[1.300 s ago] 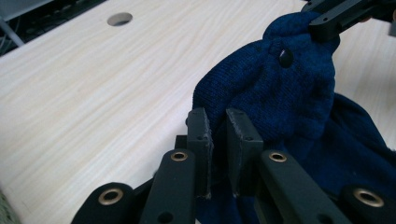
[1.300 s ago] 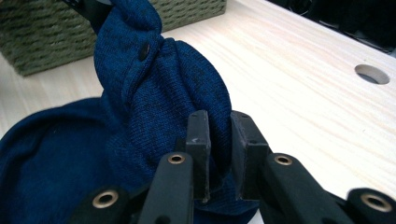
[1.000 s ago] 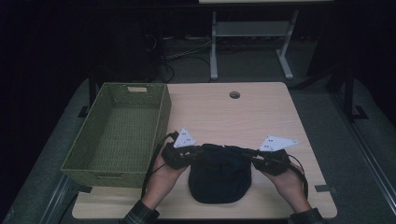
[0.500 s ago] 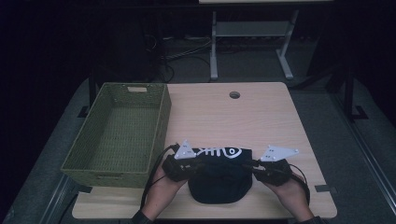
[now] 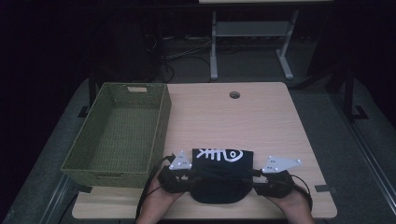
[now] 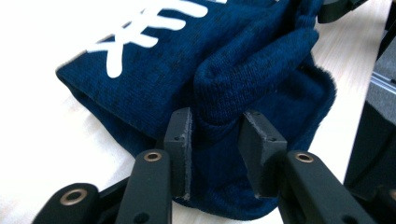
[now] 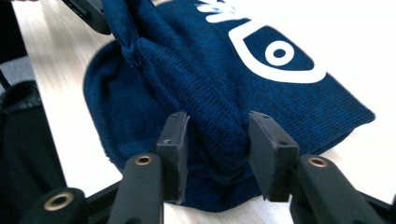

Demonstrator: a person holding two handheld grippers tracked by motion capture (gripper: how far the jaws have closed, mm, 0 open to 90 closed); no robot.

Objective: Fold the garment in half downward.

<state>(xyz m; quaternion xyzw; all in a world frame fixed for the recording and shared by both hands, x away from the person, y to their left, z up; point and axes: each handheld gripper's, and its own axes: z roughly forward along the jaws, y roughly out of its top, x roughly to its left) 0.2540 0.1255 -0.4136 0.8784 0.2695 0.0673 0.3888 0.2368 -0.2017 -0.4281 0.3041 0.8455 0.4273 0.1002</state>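
A dark blue knitted hat (image 5: 223, 173) with a white fishbone print lies folded near the table's front edge. My left gripper (image 5: 194, 176) is at its left side and my right gripper (image 5: 254, 178) at its right, each held by a hand. In the left gripper view, the left gripper (image 6: 215, 140) has just been opening; a fold of the hat (image 6: 261, 60) still sits between the pads, with a gap at one pad. In the right gripper view, the right gripper (image 7: 215, 140) has also been opening around a thick fold of the hat (image 7: 210, 79), loosely between its pads.
A green woven basket (image 5: 162, 122), with nothing in it, stands on the left part of the wooden table (image 5: 233, 121), close beside my left hand. A cable hole (image 5: 234, 94) is near the far edge. Desk legs and cables stand on the dark floor beyond.
Both grippers have come toward the front edge and lower, folding the hat's far edge over so the fishbone print faces up. The jaws of both have widened.
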